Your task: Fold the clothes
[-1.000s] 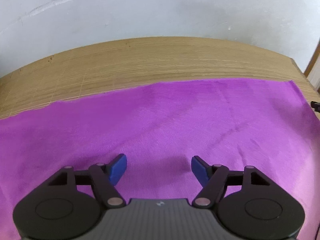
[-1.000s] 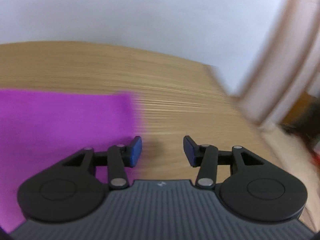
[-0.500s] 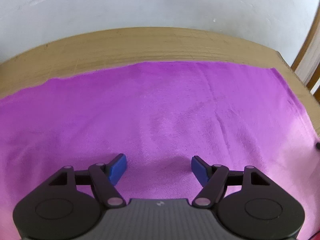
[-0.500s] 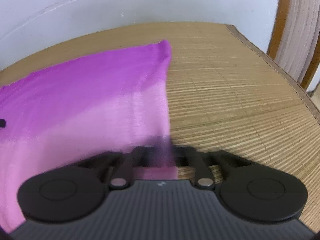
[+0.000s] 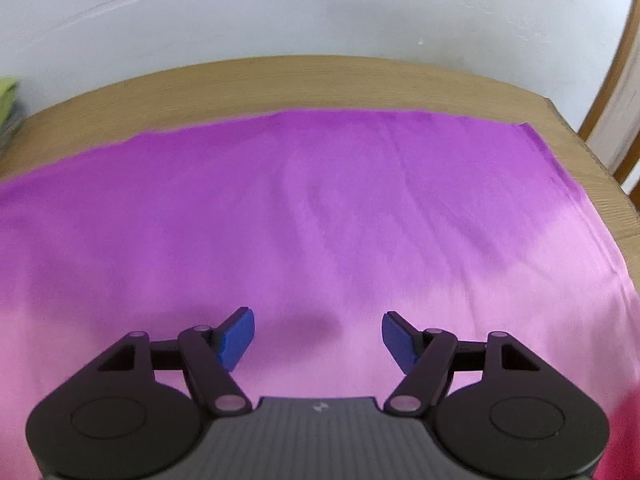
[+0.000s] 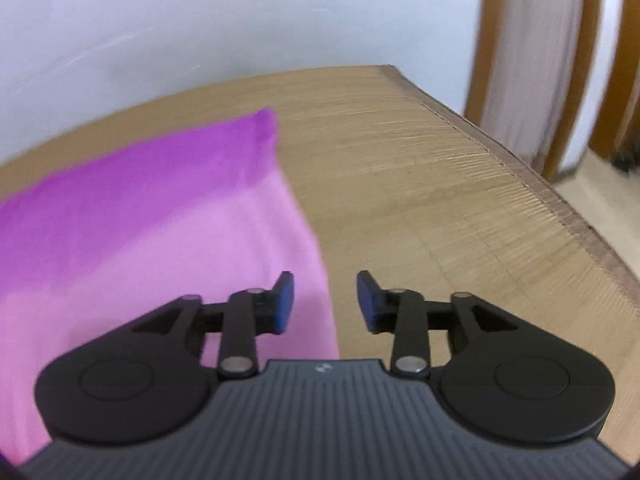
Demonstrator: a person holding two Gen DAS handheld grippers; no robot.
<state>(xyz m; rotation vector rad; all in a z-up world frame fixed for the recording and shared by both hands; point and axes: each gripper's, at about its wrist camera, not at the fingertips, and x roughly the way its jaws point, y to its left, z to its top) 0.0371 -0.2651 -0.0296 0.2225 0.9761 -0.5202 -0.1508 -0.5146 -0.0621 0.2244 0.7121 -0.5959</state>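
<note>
A purple cloth lies spread flat on a bamboo-mat surface. My left gripper is open and empty, hovering over the near middle of the cloth. In the right wrist view the cloth fills the left side, with its right edge running down between the fingers. My right gripper is open and empty above that right edge, its left fingertip over cloth, its right fingertip over bare mat.
A white wall rises behind the surface. The mat's right edge drops off beside a wooden door frame and curtain. Something green sits at the far left. A red-pink shape shows at the lower right.
The left gripper has pulled back, so more of the cloth and the far mat show. The right gripper was shut over the cloth's edge half a second ago and has opened.
</note>
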